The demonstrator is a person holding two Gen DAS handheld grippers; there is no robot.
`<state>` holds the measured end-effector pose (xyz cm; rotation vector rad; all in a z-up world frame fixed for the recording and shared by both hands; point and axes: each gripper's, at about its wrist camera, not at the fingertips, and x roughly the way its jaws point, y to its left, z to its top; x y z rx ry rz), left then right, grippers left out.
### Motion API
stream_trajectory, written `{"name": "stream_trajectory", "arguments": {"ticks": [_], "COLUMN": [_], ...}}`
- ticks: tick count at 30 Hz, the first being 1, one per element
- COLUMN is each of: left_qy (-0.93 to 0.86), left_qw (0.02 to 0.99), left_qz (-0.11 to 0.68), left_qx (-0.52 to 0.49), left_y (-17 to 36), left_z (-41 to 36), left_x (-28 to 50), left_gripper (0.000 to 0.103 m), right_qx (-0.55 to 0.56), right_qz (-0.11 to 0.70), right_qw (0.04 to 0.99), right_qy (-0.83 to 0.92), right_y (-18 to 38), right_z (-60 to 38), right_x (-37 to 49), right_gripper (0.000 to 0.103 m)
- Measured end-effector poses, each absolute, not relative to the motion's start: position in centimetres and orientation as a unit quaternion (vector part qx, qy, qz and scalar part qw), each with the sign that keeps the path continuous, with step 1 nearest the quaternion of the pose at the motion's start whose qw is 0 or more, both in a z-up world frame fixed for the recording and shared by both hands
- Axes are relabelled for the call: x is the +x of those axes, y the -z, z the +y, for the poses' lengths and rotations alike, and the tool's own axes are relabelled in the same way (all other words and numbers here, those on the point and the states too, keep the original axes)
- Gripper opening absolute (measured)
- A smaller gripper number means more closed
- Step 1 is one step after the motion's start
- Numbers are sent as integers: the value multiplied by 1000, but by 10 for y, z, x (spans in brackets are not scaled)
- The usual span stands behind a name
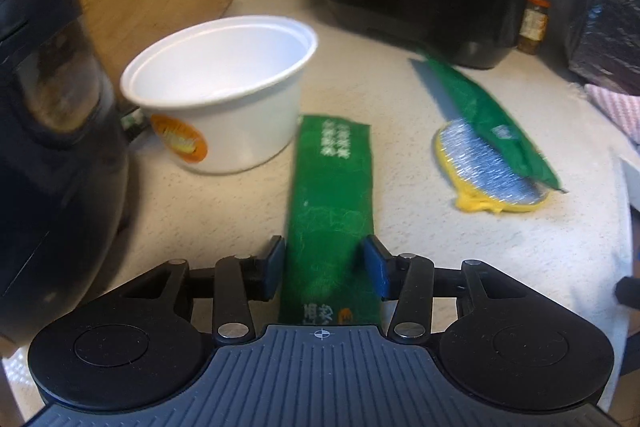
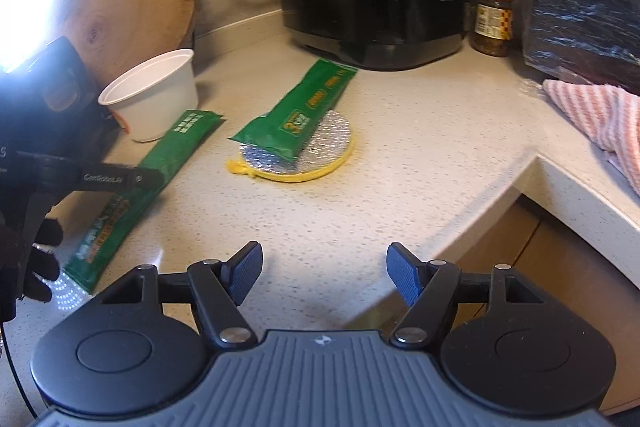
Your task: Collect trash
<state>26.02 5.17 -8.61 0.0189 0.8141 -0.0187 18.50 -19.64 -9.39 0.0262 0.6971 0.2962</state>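
- My left gripper (image 1: 325, 267) has its jaws apart, straddling the near green wrapper (image 1: 332, 219) lying flat on the counter (image 1: 460, 247), beside the white cup (image 1: 224, 95).
- My right gripper (image 2: 325, 277) hovers with jaws apart, holding nothing.

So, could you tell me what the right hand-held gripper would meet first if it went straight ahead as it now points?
Probably the round yellow-rimmed pad with a green packet lying across it; the right hand-held gripper is open over bare countertop, though depth is uncertain.

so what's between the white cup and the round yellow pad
In both views, the near green wrapper lies between the white cup and the yellow-rimmed pad, its far end beside the cup; the rest is bare counter.
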Motion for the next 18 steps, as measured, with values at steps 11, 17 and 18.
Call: {"name": "stream_trajectory", "arguments": {"ticks": [11, 17, 18], "left_qy": [45, 44, 45], "left_qw": [914, 908, 907], "left_qz": [402, 411, 412], "left_qx": [-16, -68, -75], "left_y": [79, 73, 72], "left_z": [51, 64, 67], "left_x": [221, 195, 192], "left_gripper": [25, 19, 19], "right_qx": [-7, -25, -25], "right_qz": [296, 293, 297], "right_qw": [940, 936, 934], "right_qy": [-170, -194, -194], "right_y": [62, 59, 62], "right_z": [-181, -155, -151], "right_x": [215, 255, 263], "right_gripper": [70, 72, 72]}}
